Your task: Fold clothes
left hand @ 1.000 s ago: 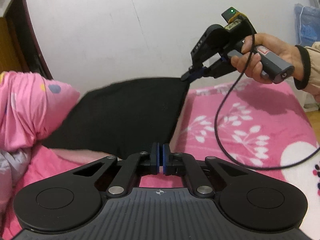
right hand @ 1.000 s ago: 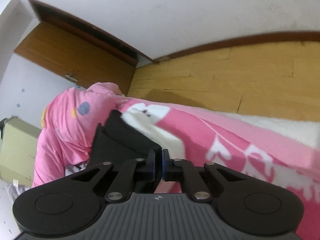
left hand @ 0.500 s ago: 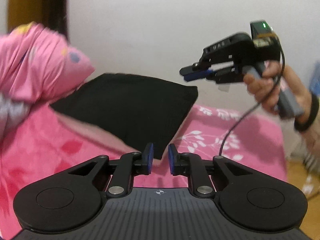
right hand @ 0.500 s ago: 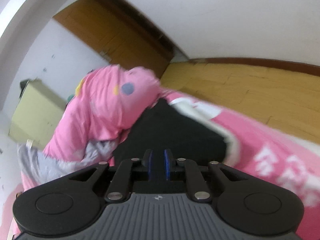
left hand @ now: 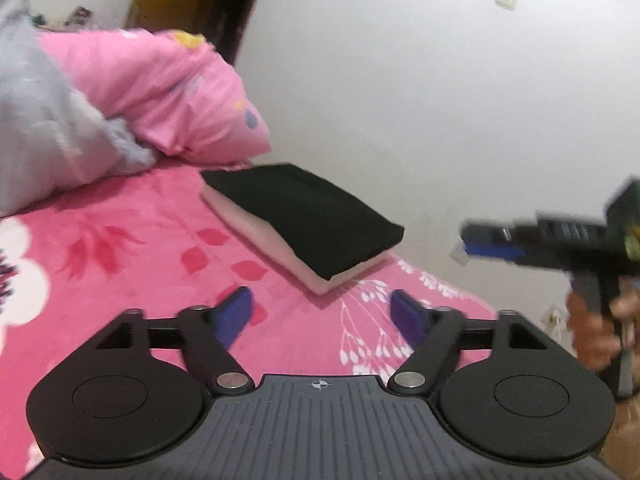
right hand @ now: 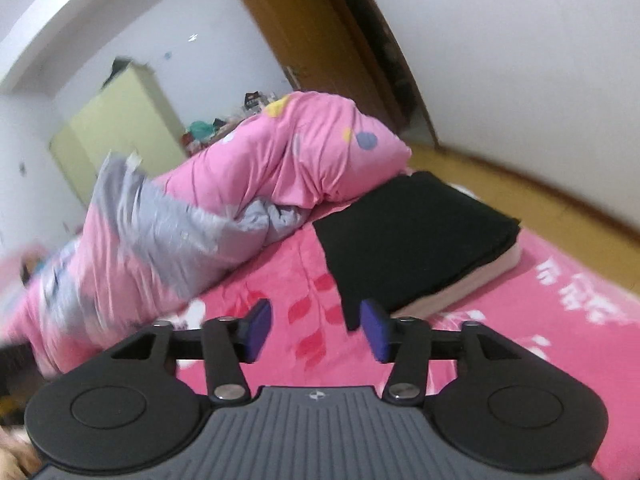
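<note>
Folded black garment is sitting flat on top of a pale pink folded piece, and that little stack is lying on the pink floral bedspread, so I'm using the stack as my reference point. Left gripper is hovering just in front of the stack with its blue-padded fingers spread wide apart, gripping nothing. Right gripper is doing the same thing from its own angle, jaws standing open and empty, with one corner of the black garment hanging just past its right fingertip, and I can't tell if it's touching. In the left wrist view the right gripper is showing up off to the right of the stack, blurry, with a hand wrapping its handle. Behind the stack, right up against its far edge, a rumpled pink and grey duvet is piling up, and a wooden door is standing further back beyond that
</note>
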